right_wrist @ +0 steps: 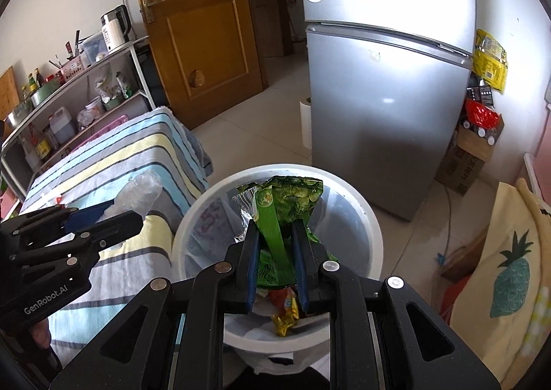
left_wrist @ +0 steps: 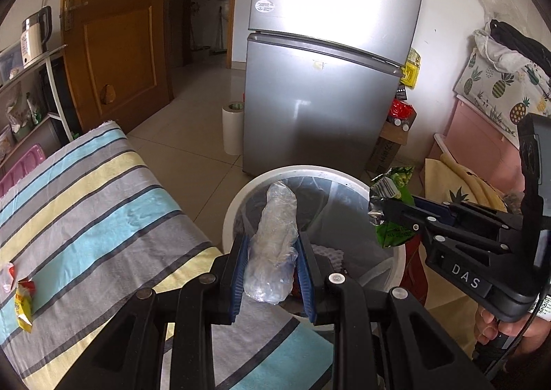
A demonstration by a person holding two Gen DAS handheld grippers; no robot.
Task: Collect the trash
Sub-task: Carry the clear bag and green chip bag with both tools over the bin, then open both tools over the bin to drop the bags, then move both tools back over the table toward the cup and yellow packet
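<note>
My left gripper (left_wrist: 272, 245) is shut on a crumpled clear plastic bag (left_wrist: 275, 235), held over the near-left rim of a white round trash bin (left_wrist: 396, 269). My right gripper (right_wrist: 275, 228) is shut on a green snack packet (right_wrist: 289, 204) above the same trash bin (right_wrist: 372, 228), which holds a yellow wrapper (right_wrist: 284, 319) and other scraps. The right gripper (left_wrist: 385, 211) with the green packet (left_wrist: 392, 186) shows at the right of the left wrist view. At the left of the right wrist view appears the left gripper (right_wrist: 113, 207) with the clear bag (right_wrist: 141, 192).
A striped cloth covers the table (left_wrist: 86, 204), where a yellow wrapper (left_wrist: 23, 307) and a red-white scrap (left_wrist: 7, 274) lie at its left edge. A silver fridge (left_wrist: 327, 80) stands behind the bin, a paper roll (left_wrist: 233, 128) beside it. Pineapple-print cushion (right_wrist: 509, 273) at right, shelves (right_wrist: 79, 104) at left.
</note>
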